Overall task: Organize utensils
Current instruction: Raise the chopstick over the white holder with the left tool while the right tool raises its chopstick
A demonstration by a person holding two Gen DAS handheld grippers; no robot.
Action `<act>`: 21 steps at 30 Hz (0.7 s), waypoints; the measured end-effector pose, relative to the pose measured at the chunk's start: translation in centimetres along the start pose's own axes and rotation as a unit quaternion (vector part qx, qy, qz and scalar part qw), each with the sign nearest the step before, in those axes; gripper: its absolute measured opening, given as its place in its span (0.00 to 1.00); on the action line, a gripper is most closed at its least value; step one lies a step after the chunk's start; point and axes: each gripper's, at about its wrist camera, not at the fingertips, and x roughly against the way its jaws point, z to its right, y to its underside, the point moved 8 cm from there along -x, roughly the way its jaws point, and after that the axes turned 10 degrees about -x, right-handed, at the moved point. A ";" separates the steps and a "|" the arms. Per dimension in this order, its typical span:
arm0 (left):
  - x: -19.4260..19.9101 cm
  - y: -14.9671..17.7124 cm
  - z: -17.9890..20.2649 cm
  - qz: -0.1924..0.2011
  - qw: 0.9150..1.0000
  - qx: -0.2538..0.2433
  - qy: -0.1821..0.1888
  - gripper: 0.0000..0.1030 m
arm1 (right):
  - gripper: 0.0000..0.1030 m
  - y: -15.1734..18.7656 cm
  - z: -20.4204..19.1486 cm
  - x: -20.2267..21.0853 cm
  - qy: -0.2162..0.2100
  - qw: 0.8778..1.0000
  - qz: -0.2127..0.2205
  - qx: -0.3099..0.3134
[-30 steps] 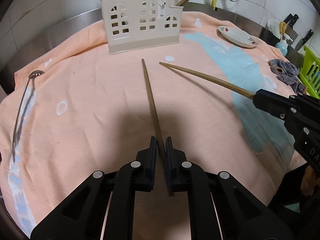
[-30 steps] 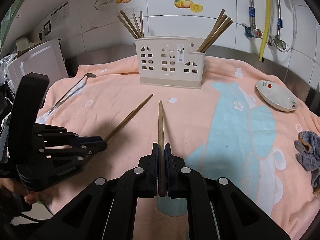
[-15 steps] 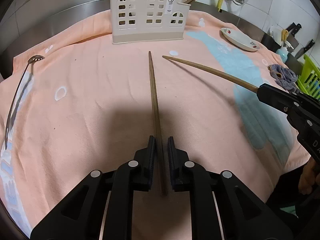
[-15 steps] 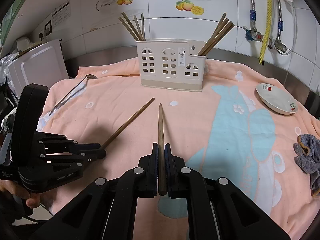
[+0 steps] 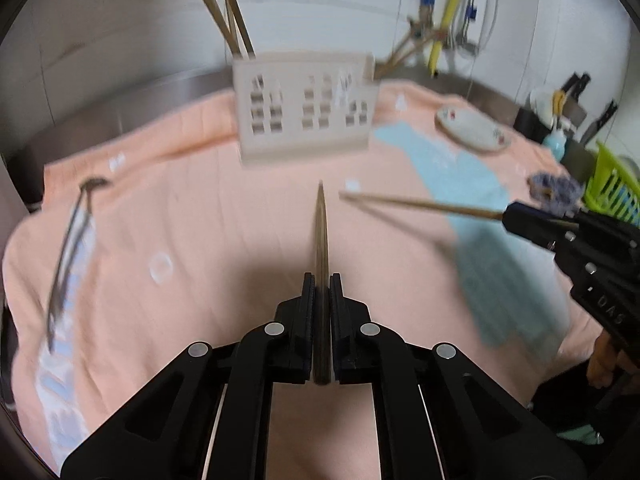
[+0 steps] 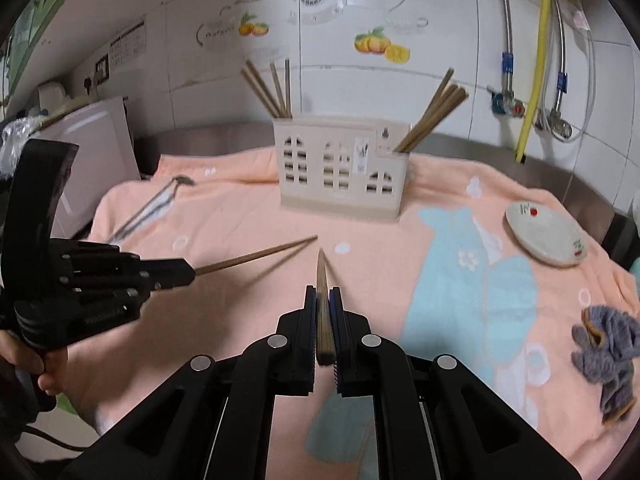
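Two hand-held grippers each carry one chopstick toward a cream utensil holder on a peach towel.

The left gripper is clamped on a dark chopstick, jaws squeezing in after a brief slackening half a second ago. The right gripper is fully closed on a second chopstick. Both tips point at the utensil holder, just short of its front wall. Since a second ago both chopsticks have lifted off the towel and now cast shadows on it, so pickup looks finished and the carry to the holder comes next. More chopsticks already stand in the holder's left and right ends. A metal spoon lies left of the holder, a small dish to its right.
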 end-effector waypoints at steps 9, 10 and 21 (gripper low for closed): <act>2.0 -5.1 -1.9 0.062 0.998 0.006 0.011 0.06 | 0.06 -5.3 -0.3 -0.2 -0.017 0.999 0.027 0.005; 2.1 -5.5 -1.9 0.065 0.998 0.005 0.011 0.06 | 0.06 -6.0 -0.4 -0.4 -0.019 0.999 0.029 0.006; 2.9 -11.8 -3.1 0.088 0.996 -0.015 0.025 0.06 | 0.06 -13.7 0.0 -0.3 -0.013 0.997 0.061 0.035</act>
